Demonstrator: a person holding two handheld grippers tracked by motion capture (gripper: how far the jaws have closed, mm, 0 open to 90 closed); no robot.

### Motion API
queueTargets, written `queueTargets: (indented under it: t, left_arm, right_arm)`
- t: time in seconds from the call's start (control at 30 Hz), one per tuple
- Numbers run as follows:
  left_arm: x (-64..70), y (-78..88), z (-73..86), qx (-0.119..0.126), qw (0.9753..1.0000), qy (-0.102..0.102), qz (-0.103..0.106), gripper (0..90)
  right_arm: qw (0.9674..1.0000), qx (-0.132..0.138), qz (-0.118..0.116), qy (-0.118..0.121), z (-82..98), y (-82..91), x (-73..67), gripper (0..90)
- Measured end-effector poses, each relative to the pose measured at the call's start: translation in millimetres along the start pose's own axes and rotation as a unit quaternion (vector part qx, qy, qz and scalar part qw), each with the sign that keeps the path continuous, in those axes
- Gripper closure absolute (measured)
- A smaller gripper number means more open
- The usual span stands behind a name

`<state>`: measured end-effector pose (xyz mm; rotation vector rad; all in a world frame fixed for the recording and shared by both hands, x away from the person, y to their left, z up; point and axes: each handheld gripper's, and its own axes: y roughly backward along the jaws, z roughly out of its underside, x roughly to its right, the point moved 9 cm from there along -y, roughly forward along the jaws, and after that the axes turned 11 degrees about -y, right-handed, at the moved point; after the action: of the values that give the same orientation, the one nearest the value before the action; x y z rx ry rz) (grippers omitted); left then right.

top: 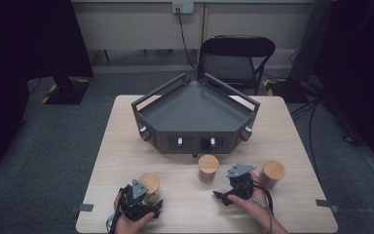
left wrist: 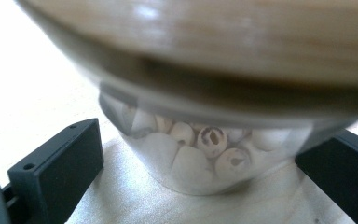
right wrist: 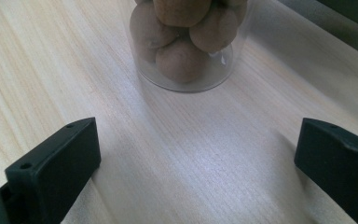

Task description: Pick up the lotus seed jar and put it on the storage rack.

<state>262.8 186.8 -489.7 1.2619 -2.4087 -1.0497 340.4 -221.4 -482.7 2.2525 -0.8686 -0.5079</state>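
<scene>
On the light wooden surface (top: pixel 126 146), three clear glass jars with round wooden lids stand in front of a dark grey angular tray with railings (top: pixel 195 114). The left tool (top: pixel 143 201) sits at the leftmost jar (top: pixel 150 184), which holds pale round pieces with dark spots; in the left gripper view that jar (left wrist: pixel 200 158) stands between the wide-open black jaws, with a gap visible at the left jaw and contact on the other side unclear. The right tool (top: pixel 229 195) is also open and grips nothing. It lies between the middle jar (top: pixel 208 168) and the right jar (top: pixel 271 173). Ahead of its jaws stands a jar of brown balls (right wrist: pixel 189 42), well clear of both jaws.
</scene>
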Motion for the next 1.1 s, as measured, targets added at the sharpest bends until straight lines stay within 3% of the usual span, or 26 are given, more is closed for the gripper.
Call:
queueTargets:
  t: [0.73,1.1]
  left_arm:
    - [0.3,0.7,-0.1,0.004,0.9999,0.009,0.000,2.0]
    - [0.2,4.6,-1.1,0.026,0.9995,0.018,-0.002,3.7]
  right_arm:
    - [1.0000,0.000,0.000,0.000,0.0,-0.1,-0.1,0.0]
    - [1.0000,0.000,0.000,0.000,0.0,-0.1,-0.1,0.0]
